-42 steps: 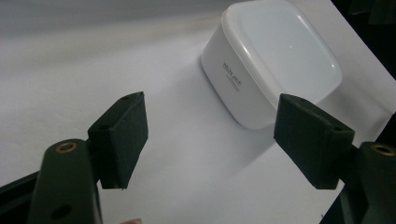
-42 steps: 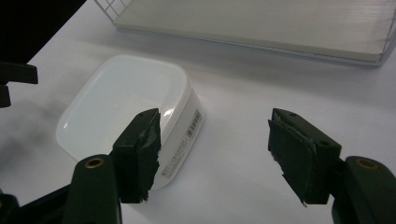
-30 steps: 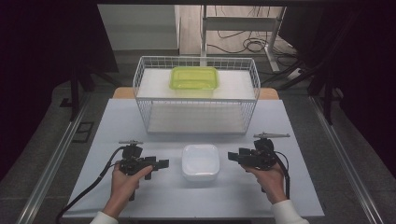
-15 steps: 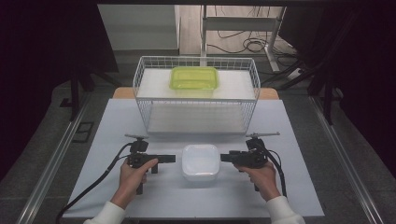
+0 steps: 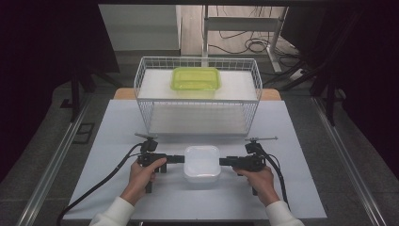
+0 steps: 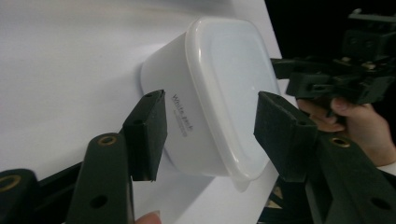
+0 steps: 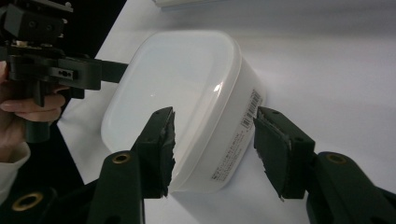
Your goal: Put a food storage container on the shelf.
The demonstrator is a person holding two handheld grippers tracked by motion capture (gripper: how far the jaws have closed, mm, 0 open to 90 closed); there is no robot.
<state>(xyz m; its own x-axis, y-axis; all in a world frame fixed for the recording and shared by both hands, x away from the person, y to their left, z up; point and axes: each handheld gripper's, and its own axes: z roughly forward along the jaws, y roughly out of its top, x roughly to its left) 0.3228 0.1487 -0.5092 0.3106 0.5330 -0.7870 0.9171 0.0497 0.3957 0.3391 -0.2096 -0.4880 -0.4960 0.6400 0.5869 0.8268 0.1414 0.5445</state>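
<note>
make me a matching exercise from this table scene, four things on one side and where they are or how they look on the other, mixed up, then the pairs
Things:
1. white lidded container
2. yellow-green container
3. wire basket
4. left gripper

Places or states:
A. white mesh walls, at the far end of the table
B. inside the basket, toward its back
C. on the table between the two grippers
D. jaws apart, astride the white container's side, lid edge between them

Pairs: 1-C, 2-B, 3-A, 4-D
</note>
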